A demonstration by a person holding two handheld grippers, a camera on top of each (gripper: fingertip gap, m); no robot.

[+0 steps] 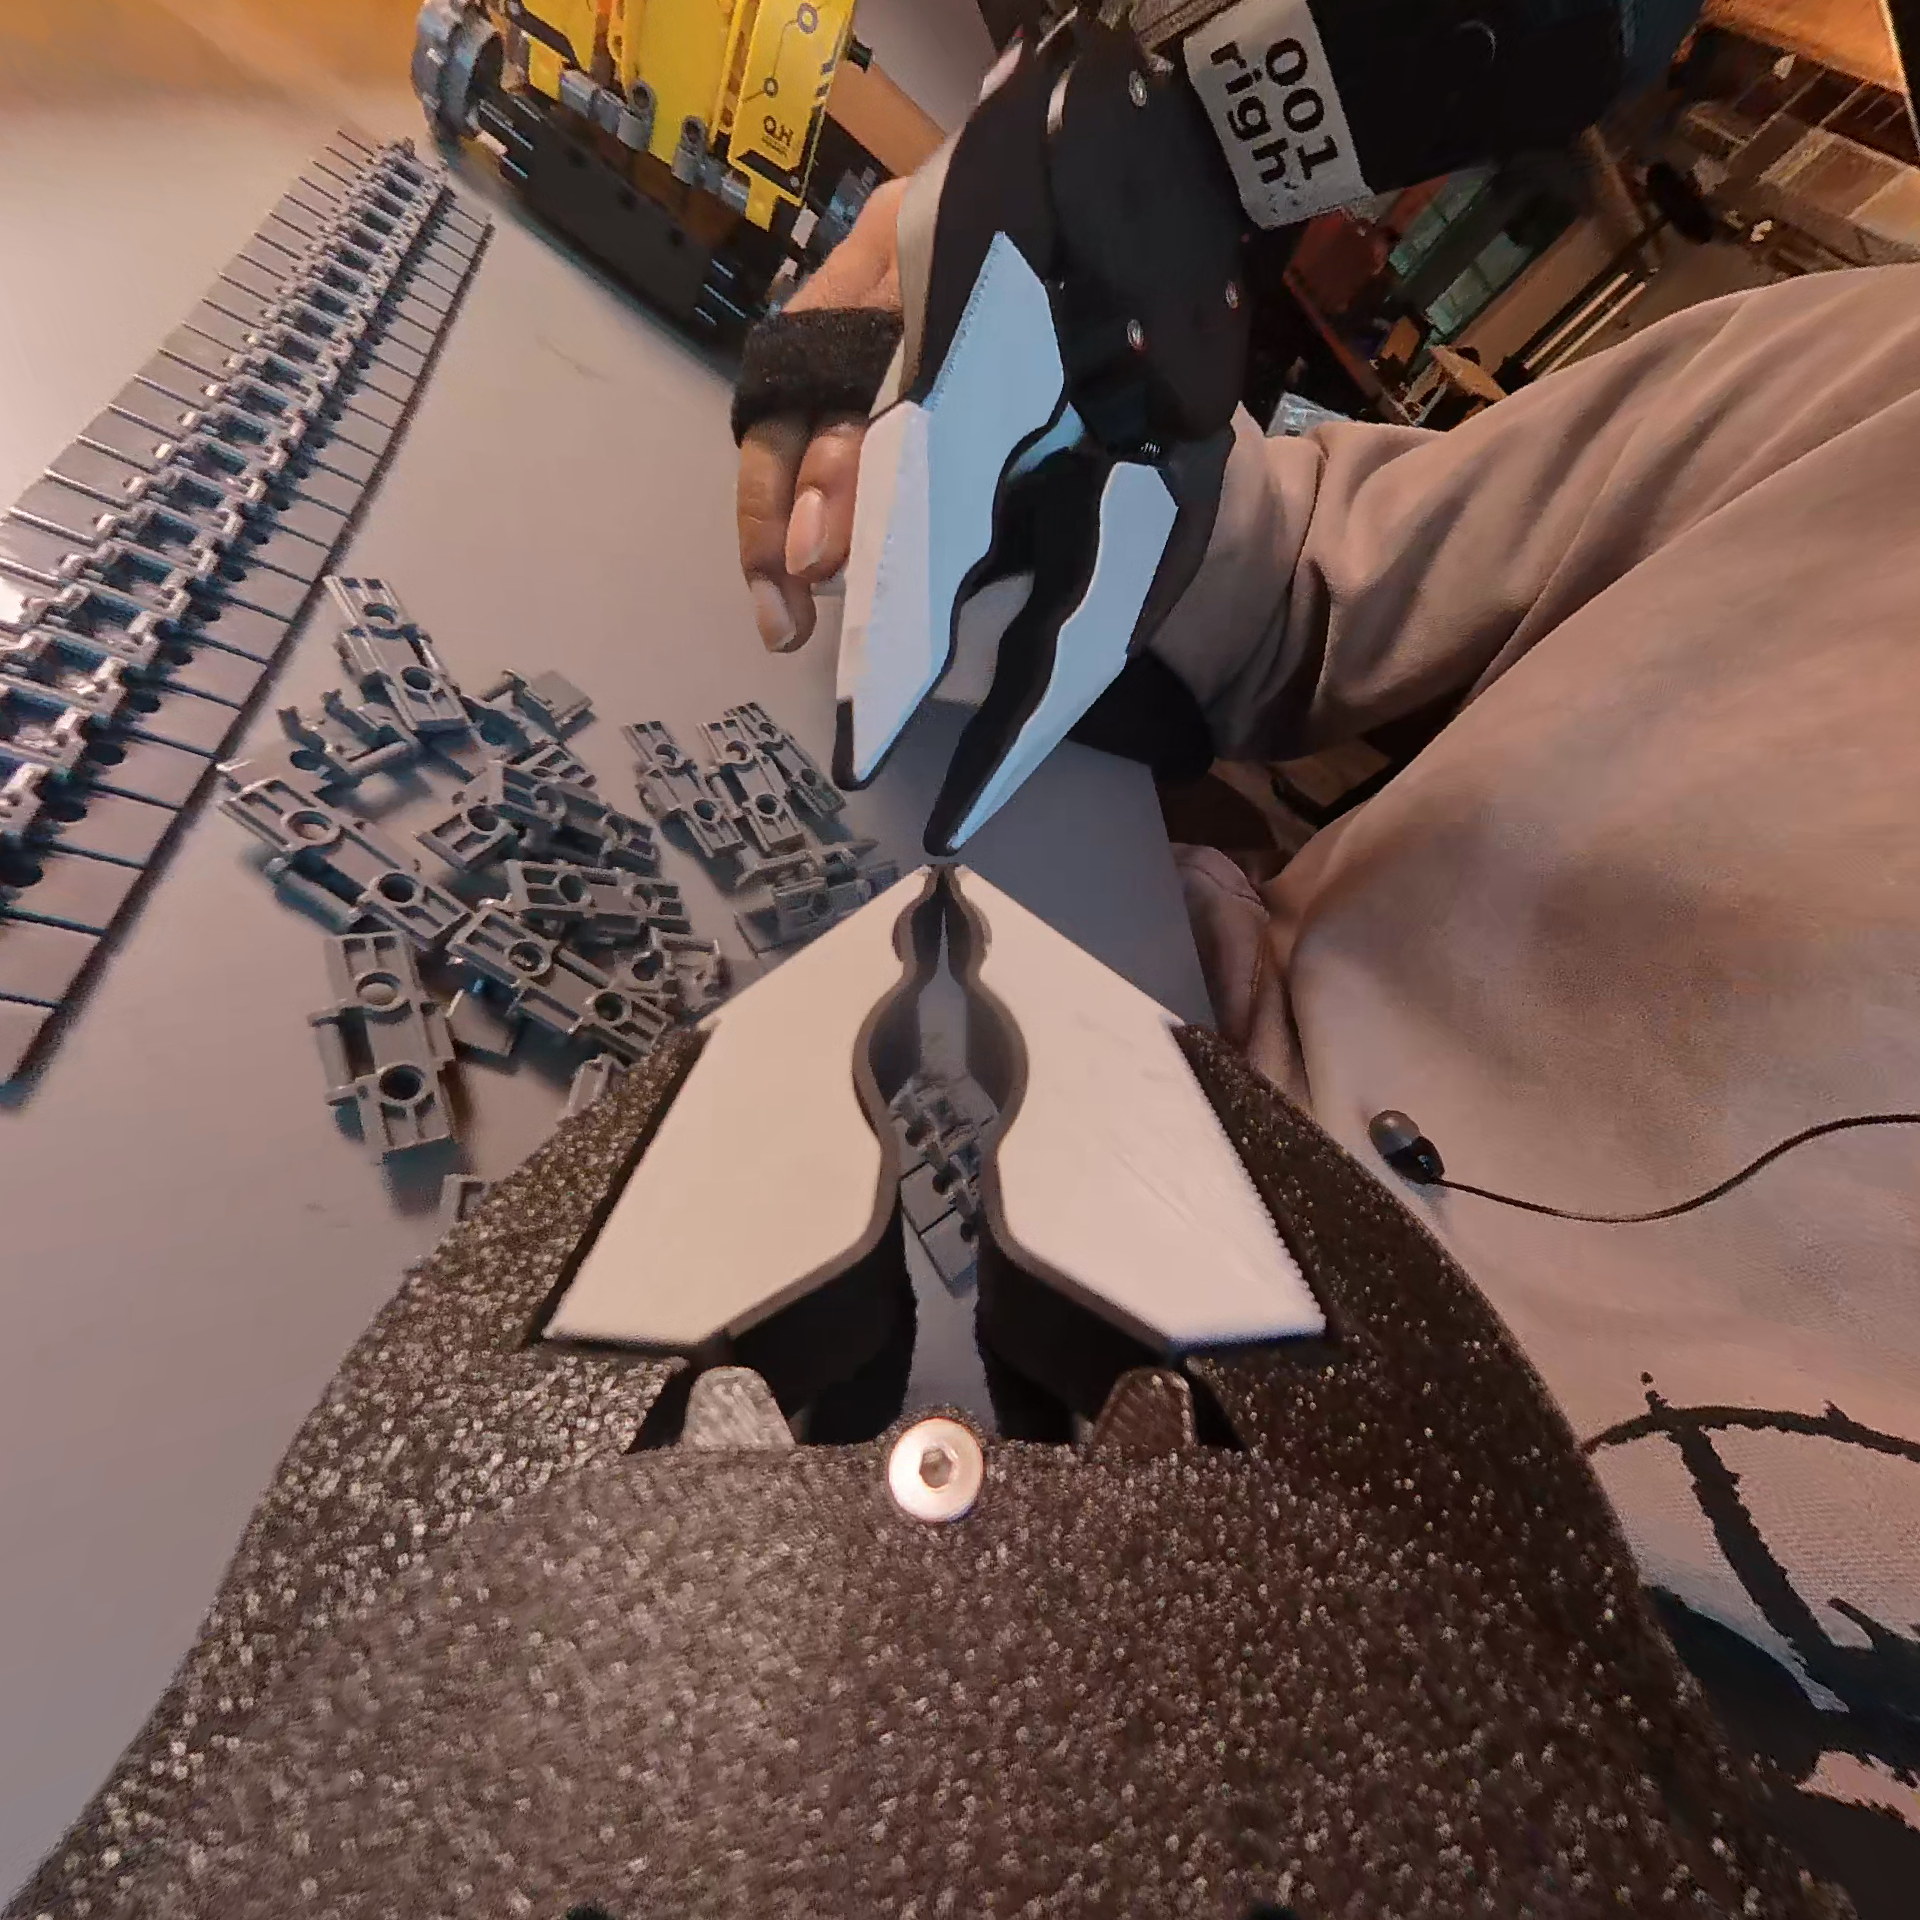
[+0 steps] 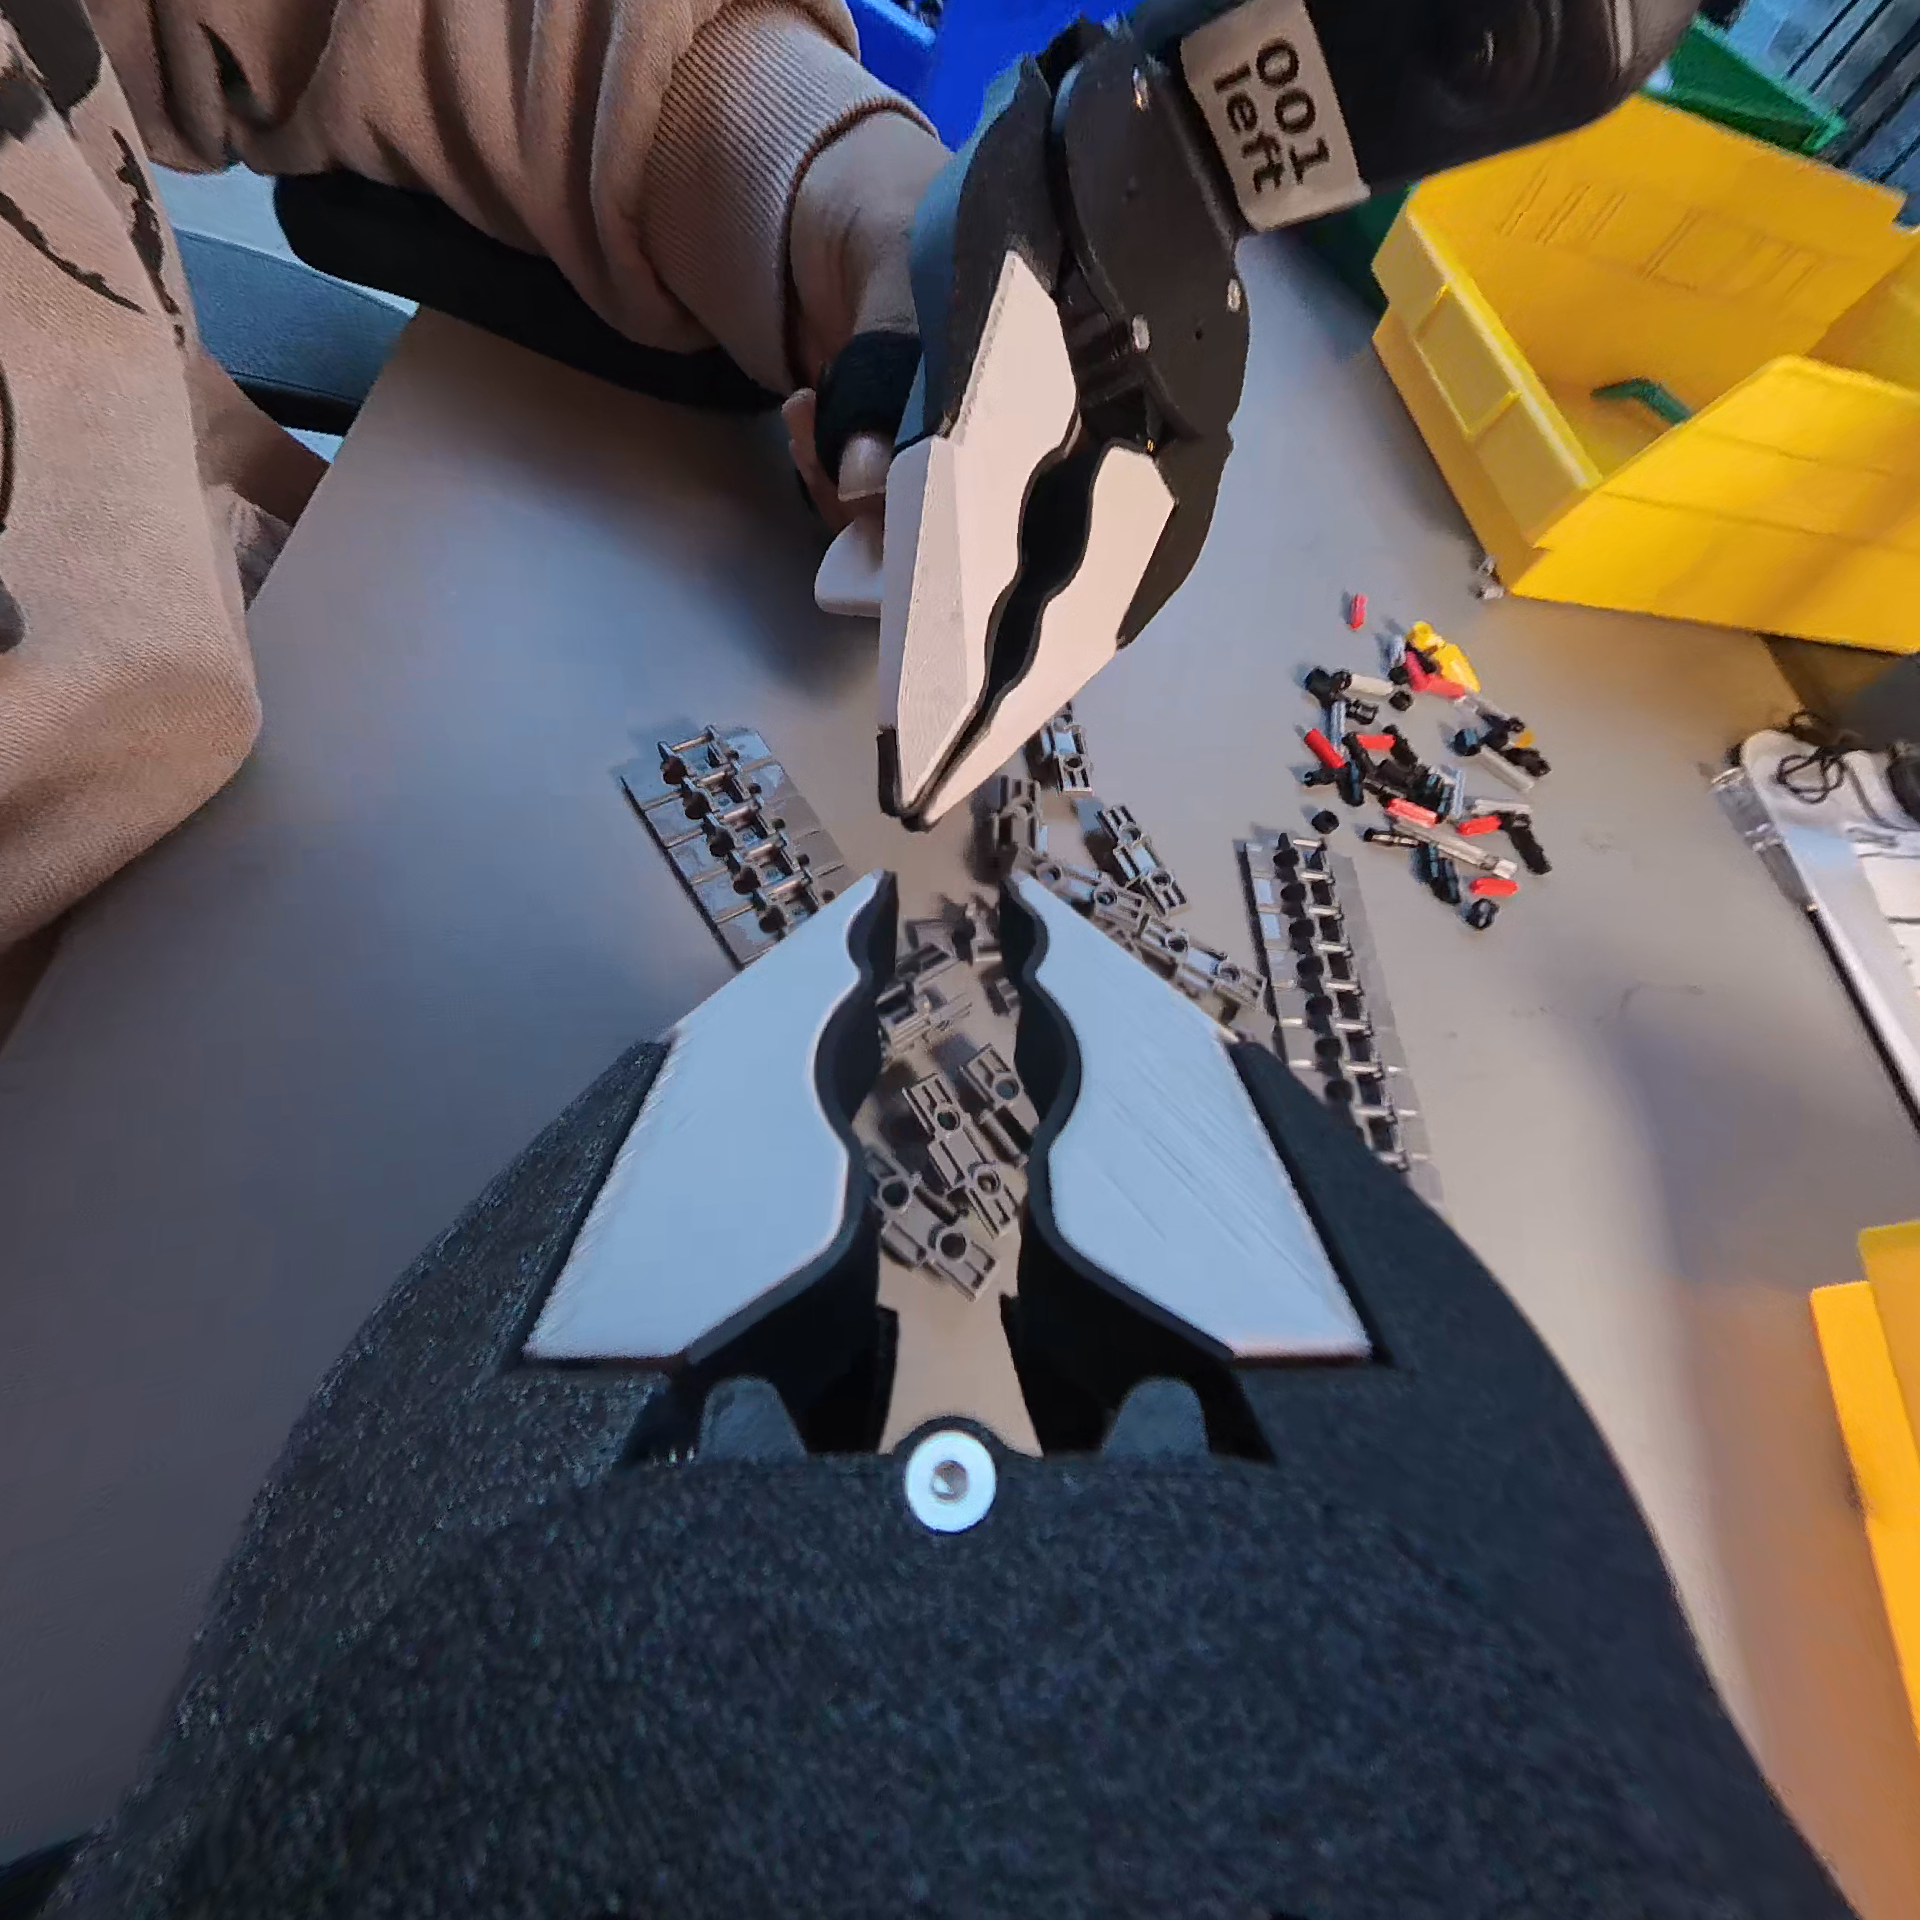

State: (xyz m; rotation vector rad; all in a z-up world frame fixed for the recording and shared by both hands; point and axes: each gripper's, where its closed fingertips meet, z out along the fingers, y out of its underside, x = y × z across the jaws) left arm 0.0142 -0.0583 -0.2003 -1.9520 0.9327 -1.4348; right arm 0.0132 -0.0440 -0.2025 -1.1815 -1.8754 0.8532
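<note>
My left fingers [image 1: 940, 883] are closed, empty; the right fingers [image 2: 948, 894], half-open at twelve o'clock, could scatter the grey track links [image 2: 951, 1132].

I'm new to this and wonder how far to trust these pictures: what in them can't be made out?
Left wrist view: grey linked piece mostly hidden behind the shut left gripper; held or lying, unclear.
Right wrist view: loose grey links partly covered by the open right gripper, blurred.
Right wrist view: small coloured pins too small to identify.
Left wrist view: yellow model cut off by top edge.
</note>
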